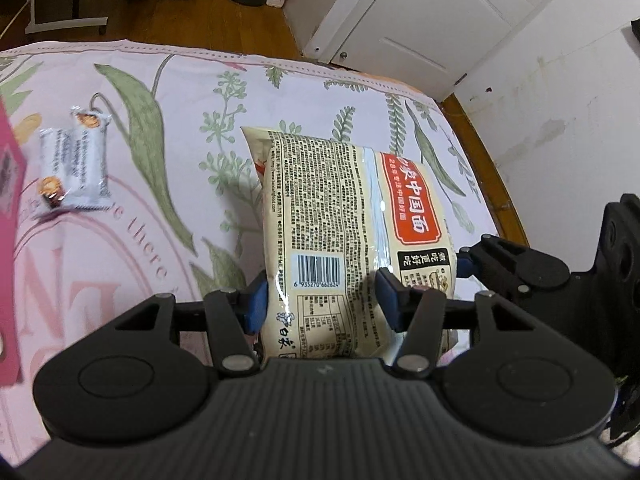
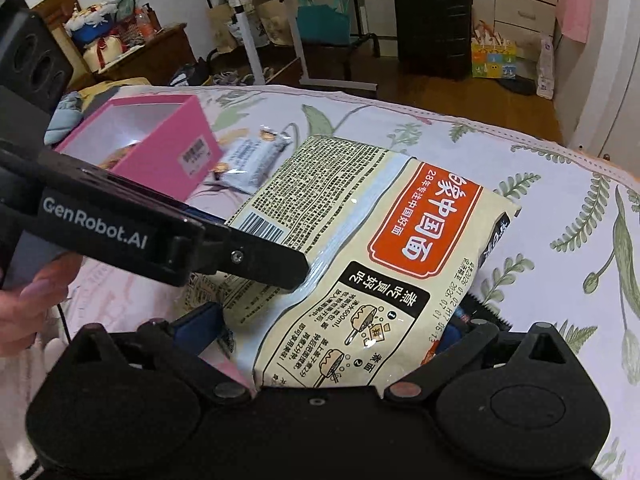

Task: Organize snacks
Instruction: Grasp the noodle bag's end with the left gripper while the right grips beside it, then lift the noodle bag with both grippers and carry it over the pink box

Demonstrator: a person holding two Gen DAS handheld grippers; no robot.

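A cream noodle packet (image 1: 340, 216) with a red label lies on the floral bedspread. My left gripper (image 1: 320, 300) is shut on its near edge, blue pads pressing both sides. In the right wrist view the same packet (image 2: 372, 248) fills the middle; my right gripper (image 2: 336, 332) is wide open around its near end, not pinching it. The left gripper's finger (image 2: 256, 258) crosses over the packet's left side. A pink box (image 2: 160, 152) stands open at the left, and a small white snack bar (image 1: 74, 160) lies beside it; it also shows in the right wrist view (image 2: 252, 156).
The bedspread (image 1: 168, 240) ends at a wooden bed frame (image 1: 484, 168) by a white wall. Beyond the bed are a black suitcase (image 2: 434, 24), a white table frame (image 2: 272, 20), bags and a wooden floor.
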